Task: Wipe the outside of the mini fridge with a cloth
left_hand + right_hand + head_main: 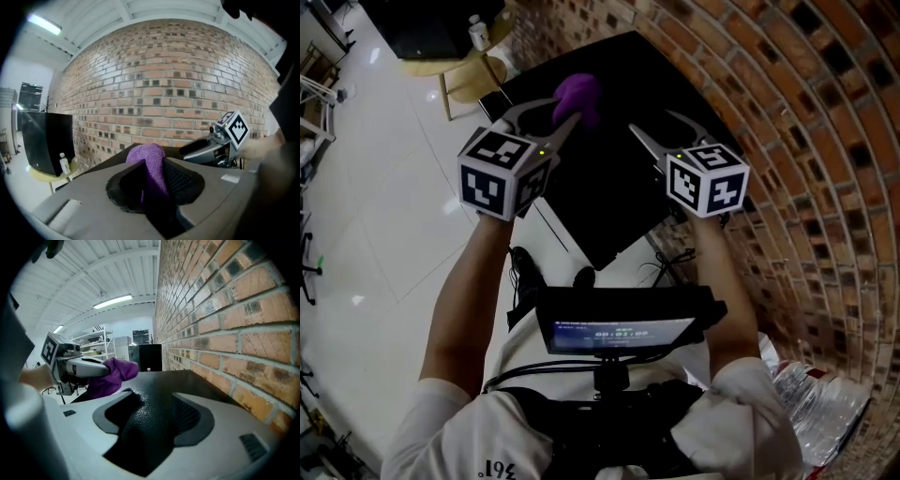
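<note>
1. Purple cloth (151,158), by its look soft, light and floppy, sits bunched between the jaws of the left claw (565,110), which are narrowed and pressing on its folds. The bunched middle seems the sensible hold, since loose edges would likely slip free.
2. It hangs over the black top of the mini fridge (609,192), upper middle of the head view. Whether it touches that top cannot be told.
3. That fridge looks heavy, rigid and grainy-topped, so it should stay put under wiping pressure.
4. To the cloth's right, the right claw (649,121) stands wide and empty above the fridge, near the brick wall (797,141).
</note>
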Demonstrator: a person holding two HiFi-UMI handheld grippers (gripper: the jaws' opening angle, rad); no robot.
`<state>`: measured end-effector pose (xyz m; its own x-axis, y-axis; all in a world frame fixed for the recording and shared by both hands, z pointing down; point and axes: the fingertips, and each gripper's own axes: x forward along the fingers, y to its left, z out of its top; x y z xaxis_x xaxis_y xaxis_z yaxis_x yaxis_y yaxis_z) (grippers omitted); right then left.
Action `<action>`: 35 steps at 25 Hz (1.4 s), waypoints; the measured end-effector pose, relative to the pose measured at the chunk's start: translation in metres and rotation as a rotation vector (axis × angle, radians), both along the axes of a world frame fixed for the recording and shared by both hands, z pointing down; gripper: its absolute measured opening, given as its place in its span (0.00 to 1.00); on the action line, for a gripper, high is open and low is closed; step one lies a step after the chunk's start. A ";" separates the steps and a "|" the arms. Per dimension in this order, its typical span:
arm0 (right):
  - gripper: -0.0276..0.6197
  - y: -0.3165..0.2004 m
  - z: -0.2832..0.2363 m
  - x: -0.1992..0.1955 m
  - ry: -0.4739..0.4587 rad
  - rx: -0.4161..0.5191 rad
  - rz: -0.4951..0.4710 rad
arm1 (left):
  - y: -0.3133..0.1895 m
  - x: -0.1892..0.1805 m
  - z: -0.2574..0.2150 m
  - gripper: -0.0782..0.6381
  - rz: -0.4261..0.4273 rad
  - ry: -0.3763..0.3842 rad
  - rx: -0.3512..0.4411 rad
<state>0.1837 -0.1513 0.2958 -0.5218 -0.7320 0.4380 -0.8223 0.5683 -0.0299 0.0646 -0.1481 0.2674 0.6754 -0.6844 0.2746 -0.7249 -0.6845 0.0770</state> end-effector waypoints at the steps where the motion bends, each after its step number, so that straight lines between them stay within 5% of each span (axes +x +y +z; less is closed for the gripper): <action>1: 0.44 0.000 0.000 0.000 0.001 -0.001 0.000 | 0.001 -0.008 -0.009 0.25 -0.017 0.055 0.011; 4: 0.44 0.000 -0.001 0.001 0.004 0.001 0.003 | 0.008 -0.039 -0.031 0.25 -0.074 0.245 0.032; 7: 0.29 0.000 -0.002 0.007 0.005 0.005 -0.001 | 0.016 -0.069 -0.037 0.25 -0.138 0.394 0.043; 11: 0.27 0.001 -0.023 -0.006 -0.074 0.019 -0.048 | 0.024 -0.103 -0.032 0.24 -0.230 0.481 0.057; 17: 0.27 0.012 -0.042 -0.091 -0.085 0.107 -0.264 | 0.033 -0.147 -0.014 0.25 -0.373 0.613 0.052; 23: 0.27 0.011 -0.014 -0.131 -0.029 0.079 -0.392 | 0.048 -0.174 0.005 0.25 -0.471 0.658 0.021; 29: 0.27 0.003 -0.017 -0.136 -0.116 0.042 -0.368 | 0.059 -0.199 0.024 0.25 -0.542 0.680 -0.025; 35: 0.23 -0.002 -0.021 -0.131 -0.136 0.054 -0.323 | 0.043 -0.216 0.033 0.25 -0.516 0.739 -0.055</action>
